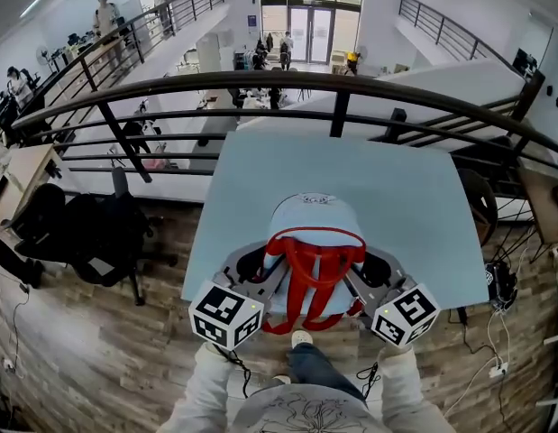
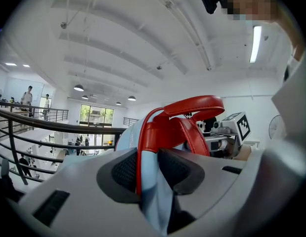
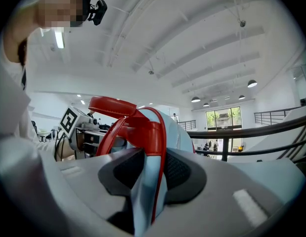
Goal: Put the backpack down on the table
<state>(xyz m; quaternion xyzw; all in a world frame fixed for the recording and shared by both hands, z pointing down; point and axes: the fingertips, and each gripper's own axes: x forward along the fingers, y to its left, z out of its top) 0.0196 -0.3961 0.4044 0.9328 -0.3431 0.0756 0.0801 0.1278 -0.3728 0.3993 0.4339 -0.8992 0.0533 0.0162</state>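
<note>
pale-blue fabric and red trim of the backpack (image 1: pixel 310 228) clamped from both sides: left hand-held gripper (image 2: pixel 149 169) closed onto a fold along one side seam, right hand-held gripper (image 3: pixel 150 174) likewise on the other, pads pressing cloth in each gripper view. appears carried upright over the near edge of the light surface (image 1: pixel 396 206), with no telling whether the base touches yet, so judged well along, leaving the final lowering and letting go. reaches forward from the body at matching height, side by side, pointing roughly level.

Lt blue backpack (image 1: pixel 315 219) w/ red straps (image 1: pixel 306 267), pale blue table (image 1: pixel 423 206)
</note>
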